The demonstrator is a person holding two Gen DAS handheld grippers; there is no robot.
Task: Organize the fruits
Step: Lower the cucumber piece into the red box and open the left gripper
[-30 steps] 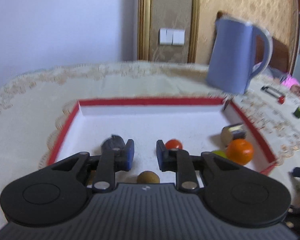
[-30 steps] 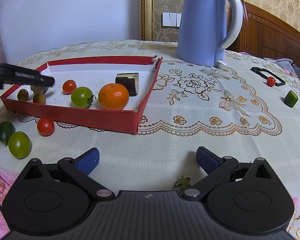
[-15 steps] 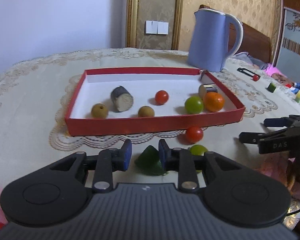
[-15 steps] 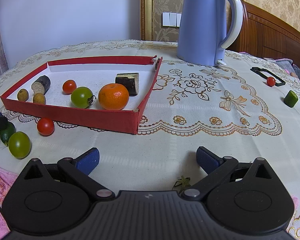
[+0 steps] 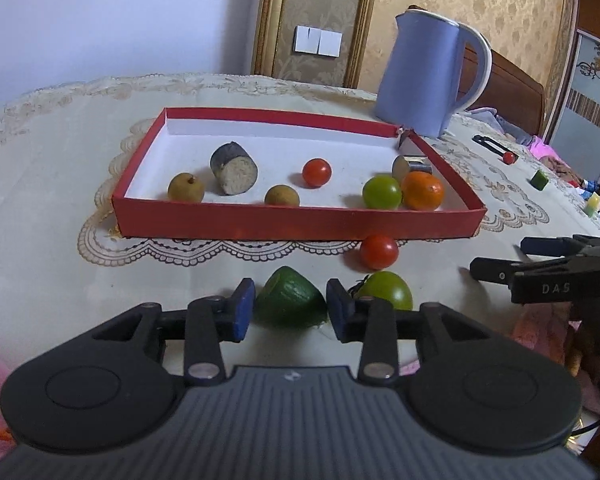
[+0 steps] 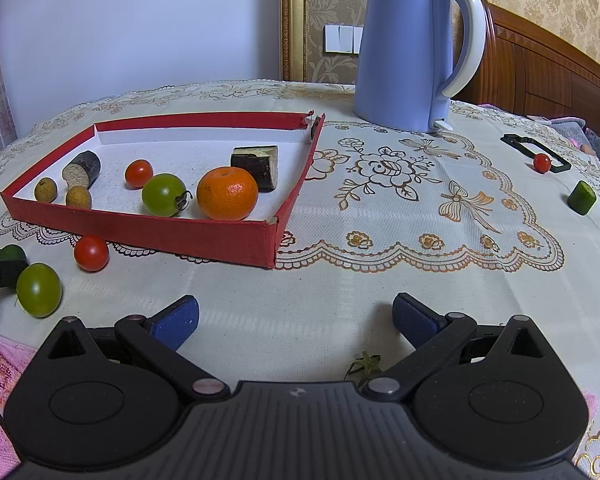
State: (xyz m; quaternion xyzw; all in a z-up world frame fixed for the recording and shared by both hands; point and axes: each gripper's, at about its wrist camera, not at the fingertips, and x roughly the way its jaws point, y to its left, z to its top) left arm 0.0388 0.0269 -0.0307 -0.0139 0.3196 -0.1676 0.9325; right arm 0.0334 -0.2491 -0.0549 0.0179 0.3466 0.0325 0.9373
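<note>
Red cardboard tray point(image 5: 296, 222) sits on the embroidered tablecloth point(image 6: 380, 240) and holds two brown longans, a cut dark-skinned cylinder point(image 5: 234, 168), a small red tomato, a green tomato point(image 5: 382, 192), an orange point(image 6: 227, 193) and a second cut dark piece point(image 6: 256, 162). Outside the tray, near its front wall, lie a red tomato point(image 5: 379, 252), a green tomato point(image 5: 386, 290) and a dark green wedge point(image 5: 290, 302). Left gripper point(image 5: 290, 314) has its jaws narrowly apart with the wedge between the blue pads; contact cannot be confirmed. The outside green tomato lies just beside its right finger. Right gripper point(image 6: 296, 318) is spread wide and holds nothing, over bare cloth; a loose green calyx point(image 6: 364, 364) lies beneath it. Blue kettle point(image 6: 412, 48) stands beyond the tray's far corner. Well apart toward the table's right edge are a black frame point(image 6: 534, 150), a small red fruit point(image 6: 542, 163) and a green block point(image 6: 581, 198).
</note>
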